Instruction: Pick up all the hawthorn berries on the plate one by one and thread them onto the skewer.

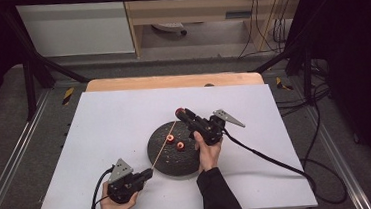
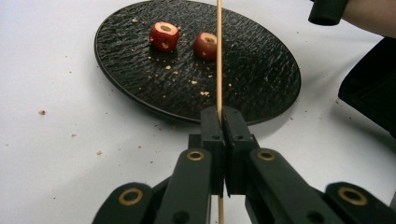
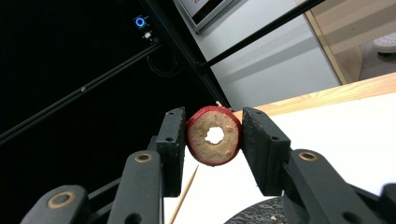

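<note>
A thin wooden skewer (image 1: 164,142) slants up over a black round plate (image 1: 161,159); my left gripper (image 1: 148,174) is shut on its lower end, seen as a pale stick (image 2: 218,56) rising from the closed jaws (image 2: 223,122). My right gripper (image 1: 180,113) is shut on a red cored fruit piece (image 3: 214,136) at the skewer's upper tip; a hole runs through its pale cut face. Two more red cored pieces (image 1: 170,139) (image 1: 180,145) lie on the plate, also seen as one piece (image 2: 164,36) and another (image 2: 205,45) behind the skewer.
The plate rests on a white board (image 1: 101,141) over a wooden table (image 1: 171,80). Crumbs (image 2: 42,112) dot the board and plate. Black frame bars (image 1: 34,56) stand around the table. Cables trail from both grippers toward the right floor.
</note>
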### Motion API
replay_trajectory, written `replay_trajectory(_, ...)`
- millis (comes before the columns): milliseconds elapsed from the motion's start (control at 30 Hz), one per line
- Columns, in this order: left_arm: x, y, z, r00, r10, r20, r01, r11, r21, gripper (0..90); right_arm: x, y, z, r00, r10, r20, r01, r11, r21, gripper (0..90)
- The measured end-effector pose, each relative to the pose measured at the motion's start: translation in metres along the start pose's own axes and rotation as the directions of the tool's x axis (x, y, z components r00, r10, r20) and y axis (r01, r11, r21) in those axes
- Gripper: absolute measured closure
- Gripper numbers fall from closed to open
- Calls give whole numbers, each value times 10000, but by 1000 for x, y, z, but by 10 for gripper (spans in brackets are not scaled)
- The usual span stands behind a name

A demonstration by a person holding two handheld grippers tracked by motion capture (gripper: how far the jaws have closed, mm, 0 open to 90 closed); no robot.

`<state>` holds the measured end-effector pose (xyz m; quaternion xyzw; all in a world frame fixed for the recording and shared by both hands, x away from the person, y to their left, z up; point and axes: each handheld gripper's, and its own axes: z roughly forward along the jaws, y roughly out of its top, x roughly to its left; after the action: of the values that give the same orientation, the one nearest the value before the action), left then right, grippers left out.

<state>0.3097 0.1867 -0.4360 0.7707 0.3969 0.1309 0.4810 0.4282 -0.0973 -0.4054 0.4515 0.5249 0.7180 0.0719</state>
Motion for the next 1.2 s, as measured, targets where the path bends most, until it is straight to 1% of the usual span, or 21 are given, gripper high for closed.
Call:
replay_trajectory(233, -1, 0, 1, 10000, 31, 42, -31, 10000, 22, 883, 0, -1, 1, 10000, 0, -6, 0, 10000, 13, 614)
replay_trajectory(500, -2, 0, 2, 10000, -42, 16, 42, 10000, -9, 883, 0, -4, 1, 9999, 81, -93, -81, 10000, 43, 615)
replay_trajectory(533, -3, 1, 1, 10000, -84, 29, 84, 9999, -60, 882, 0, -4, 1, 9999, 69, -107, -68, 10000, 34, 615)
replay_trajectory(567, -3, 1, 2, 10000, -95, 25, 95, 9999, -83, 883, 0, -3, 1, 9998, 154, -131, -153, 9999, 64, 615)
replay_trajectory(633, -3, 1, 2, 9999, -158, 21, 158, 9998, -99, 882, 1, -2, 0, 9997, 124, -196, -124, 9999, 7, 615)
replay_trajectory(833, -7, 3, 5, 9996, -264, 88, 265, 9995, -154, 882, 1, -3, -1, 9997, 34, -224, -32, 10000, 91, 616)
replay_trajectory(867, -8, 3, 5, 9990, -426, 126, 429, 9988, -226, 882, 1, -3, -1, 9997, 24, -228, -22, 10000, 88, 616)
replay_trajectory(967, -9, 4, 5, 9987, -487, 144, 491, 9984, -274, 882, 2, -3, -1, 9996, 41, -277, -39, 10000, 55, 616)
replay_trajectory(1200, -15, 7, 11, 9980, -626, 8, 626, 9979, -161, 884, 2, -5, -2, 9996, 23, -270, -22, 10000, 21, 616)
